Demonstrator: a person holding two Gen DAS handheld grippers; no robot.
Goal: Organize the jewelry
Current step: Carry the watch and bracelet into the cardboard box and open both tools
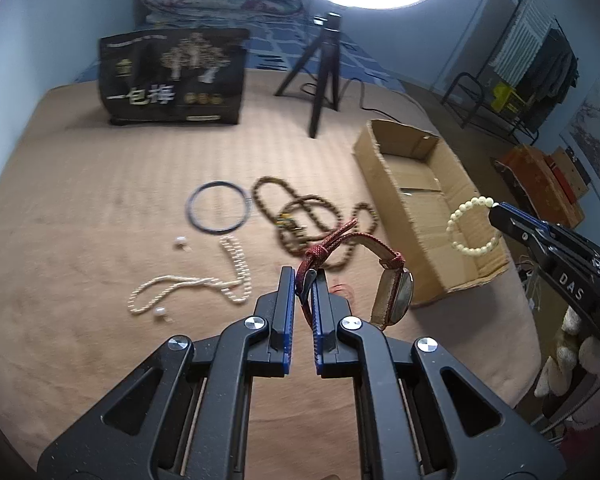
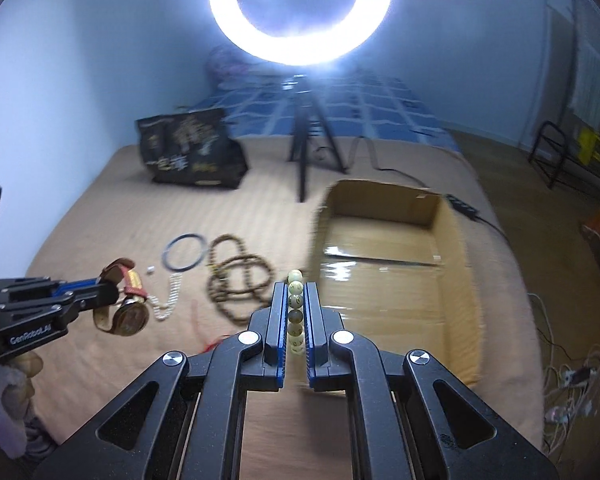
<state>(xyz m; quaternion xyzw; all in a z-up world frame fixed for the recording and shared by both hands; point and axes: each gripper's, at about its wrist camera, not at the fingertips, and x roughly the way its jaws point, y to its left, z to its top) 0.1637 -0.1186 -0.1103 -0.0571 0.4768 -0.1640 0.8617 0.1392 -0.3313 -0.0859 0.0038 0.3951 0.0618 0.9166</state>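
1. The left gripper (image 1: 304, 280) was clamped on the red strap of the watch (image 1: 394, 294), which hung left of the cardboard box (image 1: 466, 248).
2. The right gripper (image 2: 296, 300) pinched the cream bead bracelet (image 2: 295, 312) near the box's front wall.
3. The box seemed empty; the pearl necklace (image 1: 204, 280), brown beads (image 1: 300, 216) and dark ring (image 1: 217, 213) remained left of it.

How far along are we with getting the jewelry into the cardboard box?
Nothing looks done: the cardboard box shows only its bare taped floor. In hand: the left tongs grip the watch by its red strap, and the right tongs hold the pale bead bracelet beside the box. Left on the bed: the dark bangle, brown bead strand and pearl necklace.
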